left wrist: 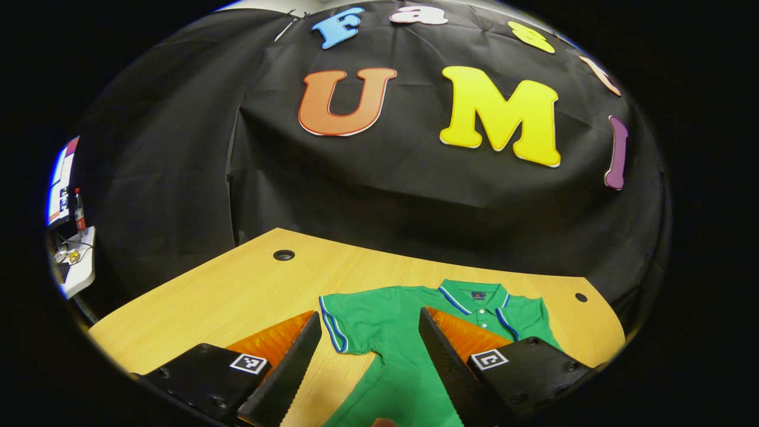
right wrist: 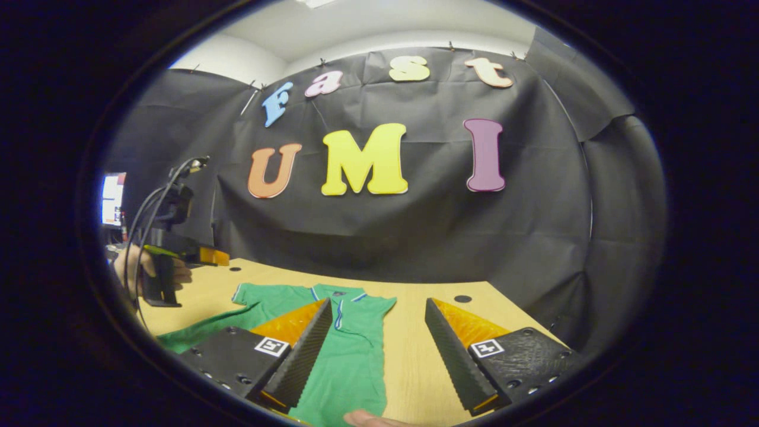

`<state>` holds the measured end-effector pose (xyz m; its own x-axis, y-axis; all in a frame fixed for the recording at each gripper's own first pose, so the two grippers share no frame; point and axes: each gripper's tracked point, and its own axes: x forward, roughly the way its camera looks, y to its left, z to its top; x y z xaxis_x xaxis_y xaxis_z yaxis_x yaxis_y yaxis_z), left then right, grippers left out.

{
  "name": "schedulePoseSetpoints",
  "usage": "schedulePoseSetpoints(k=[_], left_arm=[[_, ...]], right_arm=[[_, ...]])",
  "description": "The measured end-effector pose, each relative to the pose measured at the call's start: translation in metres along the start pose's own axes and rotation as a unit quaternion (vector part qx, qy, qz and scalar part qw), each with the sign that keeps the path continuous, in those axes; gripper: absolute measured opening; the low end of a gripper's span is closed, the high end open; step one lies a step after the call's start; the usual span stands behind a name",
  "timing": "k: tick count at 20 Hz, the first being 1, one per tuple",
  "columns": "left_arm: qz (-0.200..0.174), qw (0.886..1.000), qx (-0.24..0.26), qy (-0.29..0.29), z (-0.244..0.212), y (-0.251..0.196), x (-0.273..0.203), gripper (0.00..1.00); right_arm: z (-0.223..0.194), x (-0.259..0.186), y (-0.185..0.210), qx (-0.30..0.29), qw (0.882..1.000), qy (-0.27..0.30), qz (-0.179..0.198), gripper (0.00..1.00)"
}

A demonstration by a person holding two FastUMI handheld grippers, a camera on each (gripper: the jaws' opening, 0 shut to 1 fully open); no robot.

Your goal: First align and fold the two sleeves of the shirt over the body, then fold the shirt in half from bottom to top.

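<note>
A: Start close in. How do the tools stand?

B: The left tool [left wrist: 367, 350] is spread wide and holds nothing, hanging above the shirt [left wrist: 409, 338] with the near sleeve [left wrist: 347, 323] between its fingers. The right tool [right wrist: 376, 350] is just as wide and empty, its left finger over the shirt's edge and its right over bare surface [right wrist: 409, 350].

A: And the shirt?

B: Flat on the wooden surface, collar [left wrist: 474, 296] toward the far wall, both sleeves out to the sides, so I'd say no fold is made yet.

A: How to do the first fold well?

B: Pinch each sleeve near its striped cuff [left wrist: 332, 332], lift only a little, and carry it across level so the two meet squarely over the body.

A: Anything unclear?

B: The hem is cut off below both views, the fingers cover part of the cloth, and the far sleeve [left wrist: 536, 317] is half hidden
</note>
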<state>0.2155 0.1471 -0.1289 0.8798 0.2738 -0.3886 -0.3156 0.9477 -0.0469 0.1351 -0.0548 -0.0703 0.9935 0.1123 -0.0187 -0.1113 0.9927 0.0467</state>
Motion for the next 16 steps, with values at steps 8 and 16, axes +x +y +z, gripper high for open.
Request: schedulePoseSetpoints(k=[8,16], left_arm=[[0.034,0.990,-0.003,0.136,-0.057,0.031,0.108,1.00],[0.049,0.985,-0.065,0.152,-0.075,0.055,0.146,0.48]], right_arm=[[-0.018,0.008,-0.009,0.017,0.999,0.021,0.033,0.95],[-0.012,0.014,-0.018,0.061,0.998,0.014,0.031,0.95]])
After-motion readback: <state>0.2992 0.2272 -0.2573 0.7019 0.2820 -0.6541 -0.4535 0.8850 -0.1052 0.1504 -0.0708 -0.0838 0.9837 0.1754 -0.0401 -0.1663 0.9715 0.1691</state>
